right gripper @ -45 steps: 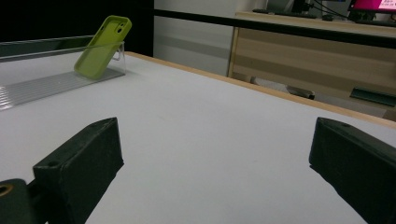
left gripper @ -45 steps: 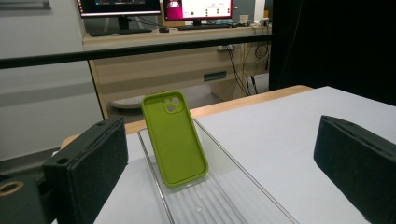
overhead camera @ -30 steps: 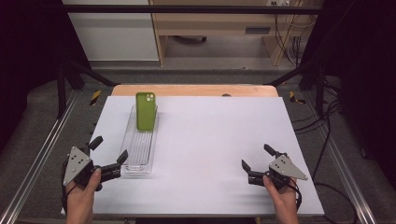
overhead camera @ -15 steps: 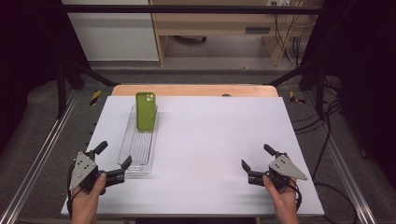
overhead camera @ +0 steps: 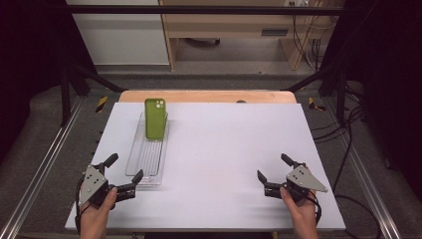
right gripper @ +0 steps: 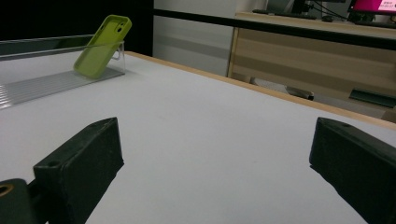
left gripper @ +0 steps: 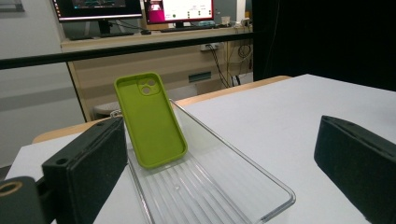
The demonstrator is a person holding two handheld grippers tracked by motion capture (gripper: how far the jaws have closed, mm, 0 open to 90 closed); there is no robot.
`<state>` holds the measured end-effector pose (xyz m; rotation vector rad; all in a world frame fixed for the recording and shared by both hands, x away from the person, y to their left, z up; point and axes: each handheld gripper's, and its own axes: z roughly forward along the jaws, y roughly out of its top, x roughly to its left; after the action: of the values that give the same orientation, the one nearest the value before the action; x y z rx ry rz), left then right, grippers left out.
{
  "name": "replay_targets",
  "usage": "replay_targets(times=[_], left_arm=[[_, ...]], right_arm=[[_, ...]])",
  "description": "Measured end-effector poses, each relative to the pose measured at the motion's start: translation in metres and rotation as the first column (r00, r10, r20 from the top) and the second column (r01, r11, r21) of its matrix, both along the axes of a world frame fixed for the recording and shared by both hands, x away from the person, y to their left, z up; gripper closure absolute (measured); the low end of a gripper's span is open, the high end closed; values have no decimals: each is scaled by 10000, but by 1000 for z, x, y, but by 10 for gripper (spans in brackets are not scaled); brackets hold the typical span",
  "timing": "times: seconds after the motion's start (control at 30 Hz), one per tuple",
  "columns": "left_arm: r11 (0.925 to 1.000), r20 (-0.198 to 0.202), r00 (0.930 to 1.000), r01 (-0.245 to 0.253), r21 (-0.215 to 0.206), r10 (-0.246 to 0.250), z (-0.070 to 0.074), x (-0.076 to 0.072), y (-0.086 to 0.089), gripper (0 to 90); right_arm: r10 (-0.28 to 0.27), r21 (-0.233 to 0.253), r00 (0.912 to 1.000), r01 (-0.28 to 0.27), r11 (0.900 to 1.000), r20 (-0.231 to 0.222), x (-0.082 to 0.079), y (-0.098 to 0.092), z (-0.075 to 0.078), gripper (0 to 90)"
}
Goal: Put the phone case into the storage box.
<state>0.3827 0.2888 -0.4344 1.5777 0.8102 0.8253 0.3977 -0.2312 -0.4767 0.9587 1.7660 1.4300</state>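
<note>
Green phone case (overhead camera: pixel 155 118) leaning in clear tray (overhead camera: pixel 147 158), beyond left hand-held gripper (overhead camera: pixel 121 174), jaws spread, empty

In your left claw (left gripper: pixel 224 168) view, the near end of the tray (left gripper: pixel 219 186) runs off the bottom edge between the jaws, and the left jaw covers part of the tray's left wall and the case's (left gripper: pixel 148 119) lower left corner. Both jaws are cut by the frame edges there. Beyond the case, the monitors (left gripper: pixel 140 9) are clipped by the top edge, their screens too blurred to read. In your right claw (right gripper: pixel 215 163) view, the tray (right gripper: pixel 46 81) ahead and to the left runs off the left edge, and the case's (right gripper: pixel 100 46) foot sits behind the clear end wall. From above, your forearms are cut off at the bottom edge.
</note>
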Motion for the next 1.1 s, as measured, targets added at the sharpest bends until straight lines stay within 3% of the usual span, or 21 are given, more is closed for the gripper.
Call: replay_targets(times=[1.1], left_arm=[[9987,339,9993,-118,-488,135,-17,-1,16,22]], right_arm=[[1,-35,10000,-1,10000,-7,0,0,0,28]])
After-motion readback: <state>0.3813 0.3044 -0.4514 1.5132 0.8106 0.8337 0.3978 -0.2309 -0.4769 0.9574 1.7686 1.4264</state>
